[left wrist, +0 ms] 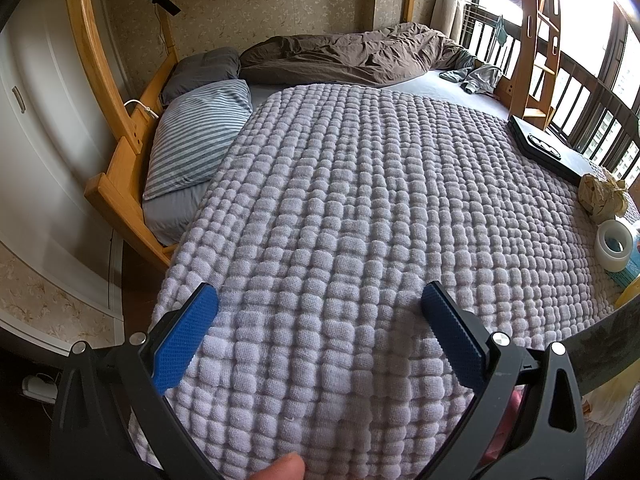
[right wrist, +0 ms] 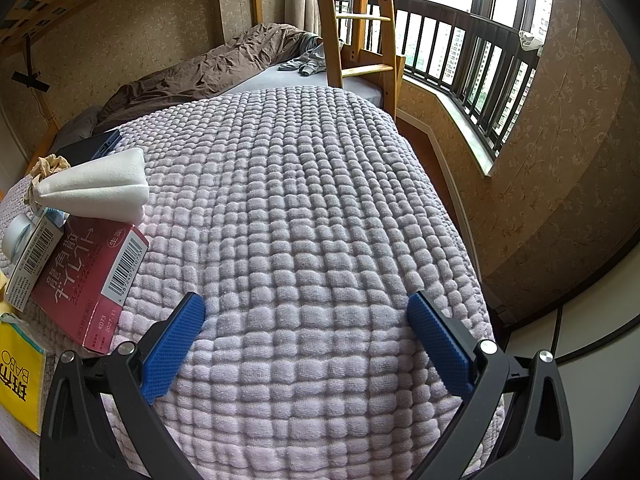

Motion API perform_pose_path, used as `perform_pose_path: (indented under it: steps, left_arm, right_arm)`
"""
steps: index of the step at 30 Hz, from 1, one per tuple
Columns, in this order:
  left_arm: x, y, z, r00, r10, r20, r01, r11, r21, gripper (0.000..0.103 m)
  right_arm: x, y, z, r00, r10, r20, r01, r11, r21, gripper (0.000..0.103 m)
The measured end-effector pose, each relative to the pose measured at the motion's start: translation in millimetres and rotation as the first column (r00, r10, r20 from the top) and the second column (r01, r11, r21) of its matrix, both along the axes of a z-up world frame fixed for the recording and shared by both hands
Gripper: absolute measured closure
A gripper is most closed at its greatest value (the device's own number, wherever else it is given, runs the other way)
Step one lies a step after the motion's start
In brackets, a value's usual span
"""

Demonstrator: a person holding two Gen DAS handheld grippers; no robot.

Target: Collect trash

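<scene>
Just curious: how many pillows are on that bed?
2, both at the head of the bed: a striped pillow in front and a grey pillow behind it. Others may be hidden under the brown duvet.

Your left wrist camera looks close along the lilac waffle-textured blanket (left wrist: 360, 208) toward the pillows. Your right faces the window; both share that blanket (right wrist: 304, 208).

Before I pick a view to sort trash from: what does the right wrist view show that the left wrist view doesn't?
Right wrist only: red medicine box, white foam wedge, yellow packet.
Left wrist only: striped pillow, grey pillow.
Both: lavender blanket, tape roll, crumpled paper, brown duvet, ladder, and open, empty fingers.
</scene>
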State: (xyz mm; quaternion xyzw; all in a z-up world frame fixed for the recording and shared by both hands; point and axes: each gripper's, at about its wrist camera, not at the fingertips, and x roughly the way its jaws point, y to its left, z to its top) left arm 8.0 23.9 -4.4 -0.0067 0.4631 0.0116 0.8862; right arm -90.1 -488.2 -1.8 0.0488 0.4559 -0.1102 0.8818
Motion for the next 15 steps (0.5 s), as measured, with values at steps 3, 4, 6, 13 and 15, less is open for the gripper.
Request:
perform_pose_path:
  steps: [3, 4, 6, 13, 15]
  left_arm:
    - [0.0, 0.0, 0.0, 1.000, 0.000, 0.000, 0.000, 1.000, 0.000, 0.001]
    - [-0.1, 0.3, 0.0, 1.000, 0.000, 0.000, 0.000, 1.000, 0.000, 0.001]
    - [-0.1, 0.0, 0.1, 1.000, 0.000, 0.000, 0.000, 1.000, 0.000, 0.001]
    - [-0.2, 0.6, -0.1, 1.000, 0.000, 0.000, 0.000, 1.000, 0.000, 0.001]
    - [0.0, 0.2, 0.1, 1.000, 0.000, 0.000, 0.000, 1.000, 0.000, 0.001]
  right_arm:
    - [0.8, 0.3, -0.1, 1.000, 0.000, 0.000, 0.000, 1.000, 0.000, 0.004]
    - [0.8, 0.3, -0.1, 1.000, 0.000, 0.000, 0.000, 1.000, 0.000, 0.004]
    - [0.7, 0.2, -0.1, 1.000, 0.000, 0.000, 0.000, 1.000, 0.000, 0.004]
    - [0.7, 0.2, -0.1, 1.000, 0.000, 0.000, 0.000, 1.000, 0.000, 0.004]
    - [0.7, 0.1, -0.1, 1.000, 0.000, 0.000, 0.000, 1.000, 0.001, 0.004]
